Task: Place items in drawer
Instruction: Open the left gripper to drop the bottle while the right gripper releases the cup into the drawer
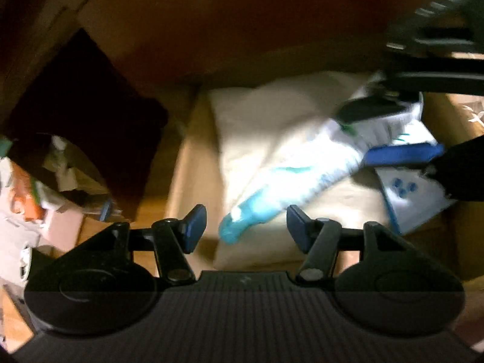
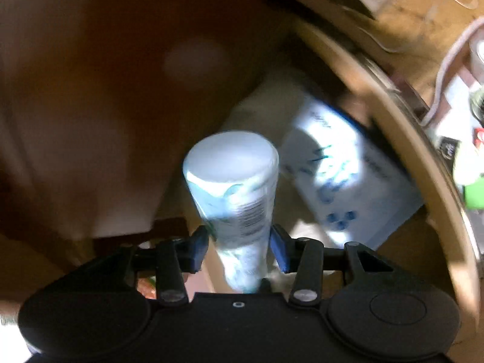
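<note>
While my right gripper [image 2: 239, 248] clamps its jaws on the white-and-teal tube [image 2: 236, 187], cap end toward the camera, my left gripper [image 1: 246, 227] hangs open and empty just beside it. Beyond, a white box [image 2: 348, 175] lies by the drawer's right wall [image 2: 402, 139]; all print is too blurred to read.

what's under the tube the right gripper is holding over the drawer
Under the tube, held by the right gripper, a cream cloth lines the drawer, with a white and blue box beside it. The tube hides what lies directly beneath it.
</note>
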Tool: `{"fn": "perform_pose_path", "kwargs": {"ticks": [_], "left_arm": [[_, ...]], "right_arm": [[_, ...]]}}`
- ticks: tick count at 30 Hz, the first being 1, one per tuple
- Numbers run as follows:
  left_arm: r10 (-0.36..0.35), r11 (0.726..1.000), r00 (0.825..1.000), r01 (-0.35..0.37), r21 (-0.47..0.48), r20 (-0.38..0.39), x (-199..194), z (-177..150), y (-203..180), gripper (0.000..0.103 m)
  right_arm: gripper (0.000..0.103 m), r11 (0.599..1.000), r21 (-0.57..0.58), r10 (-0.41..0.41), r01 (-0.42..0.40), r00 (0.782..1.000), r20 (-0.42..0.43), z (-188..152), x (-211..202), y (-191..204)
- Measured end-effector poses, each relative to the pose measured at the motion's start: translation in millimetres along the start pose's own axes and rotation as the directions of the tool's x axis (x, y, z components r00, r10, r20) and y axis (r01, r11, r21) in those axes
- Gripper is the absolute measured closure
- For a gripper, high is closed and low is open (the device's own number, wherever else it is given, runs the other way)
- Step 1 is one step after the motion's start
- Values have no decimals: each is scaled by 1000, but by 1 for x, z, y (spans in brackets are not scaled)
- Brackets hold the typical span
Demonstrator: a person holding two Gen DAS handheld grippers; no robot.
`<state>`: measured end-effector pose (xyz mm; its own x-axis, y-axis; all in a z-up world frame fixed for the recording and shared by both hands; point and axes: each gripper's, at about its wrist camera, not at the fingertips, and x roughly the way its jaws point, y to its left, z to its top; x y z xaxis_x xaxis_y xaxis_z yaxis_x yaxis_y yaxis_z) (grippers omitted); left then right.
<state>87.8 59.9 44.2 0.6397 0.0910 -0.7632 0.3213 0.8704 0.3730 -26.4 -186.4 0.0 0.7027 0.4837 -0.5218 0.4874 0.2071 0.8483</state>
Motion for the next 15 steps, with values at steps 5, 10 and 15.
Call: {"fn": "perform_pose_path", "kwargs": {"ticks": [5, 10, 15], "left_arm": [[1, 1000, 1000, -2, -12, -9, 0, -6, 8, 44], [-26, 1000, 999, 26, 9, 31, -15, -10, 8, 42], [-118, 988, 987, 128, -86, 107, -29, -19, 28, 36]], "right_arm": [[65, 1000, -30, 8, -8, 1000, -5, 13, -2, -1], [63, 978, -210, -49, 5, 978, -202, 13, 18, 16], [58, 789, -612, -213, 50, 957, -196, -6, 23, 63]]}}
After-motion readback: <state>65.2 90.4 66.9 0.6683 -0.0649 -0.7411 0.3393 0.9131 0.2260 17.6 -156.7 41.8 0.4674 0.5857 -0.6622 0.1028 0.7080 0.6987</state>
